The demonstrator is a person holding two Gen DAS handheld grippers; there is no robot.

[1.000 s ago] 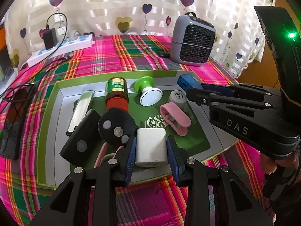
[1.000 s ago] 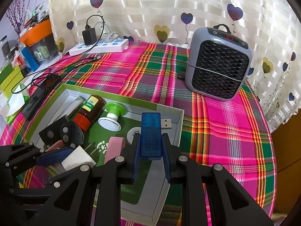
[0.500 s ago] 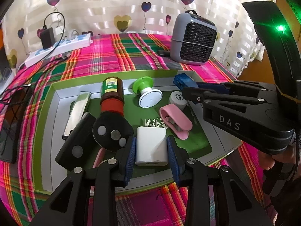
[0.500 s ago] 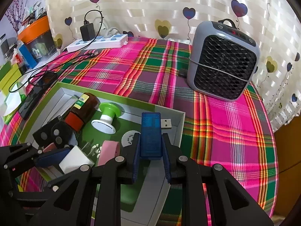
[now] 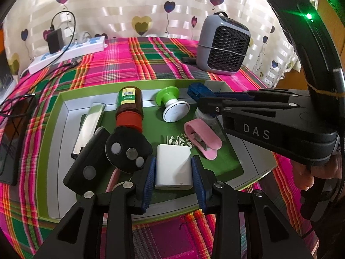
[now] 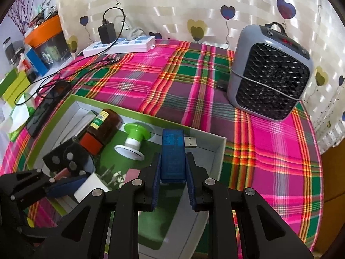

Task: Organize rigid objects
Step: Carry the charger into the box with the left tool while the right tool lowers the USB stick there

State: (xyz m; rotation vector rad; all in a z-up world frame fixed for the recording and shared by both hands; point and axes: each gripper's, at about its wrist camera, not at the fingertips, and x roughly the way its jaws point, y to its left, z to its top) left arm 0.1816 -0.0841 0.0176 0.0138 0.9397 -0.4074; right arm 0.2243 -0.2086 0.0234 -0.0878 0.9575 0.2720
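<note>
My left gripper (image 5: 173,172) is shut on a white charger block (image 5: 173,164), low over the near part of the green-rimmed tray (image 5: 64,96). My right gripper (image 6: 173,164) is shut on a translucent blue USB stick (image 6: 172,151), plug pointing right, above the tray's (image 6: 220,151) far right corner. In the left wrist view that stick (image 5: 197,90) shows past the right gripper's fingers (image 5: 207,105). In the tray lie a brown bottle with a red cap (image 5: 129,108), a green-and-white stamp (image 5: 170,104), a pink clip (image 5: 202,136), a silver bar (image 5: 88,127) and black dotted parts (image 5: 127,149).
A grey heater (image 6: 269,73) stands at the back right on the plaid cloth. A white power strip (image 6: 120,45) with a black adapter and cables lies at the back left. A dark phone (image 5: 9,142) rests left of the tray. Boxes (image 6: 13,86) crowd the far left.
The right gripper with the blue stick has edged slightly left over the tray's far corner. The left gripper keeps the white block in the same spot.
</note>
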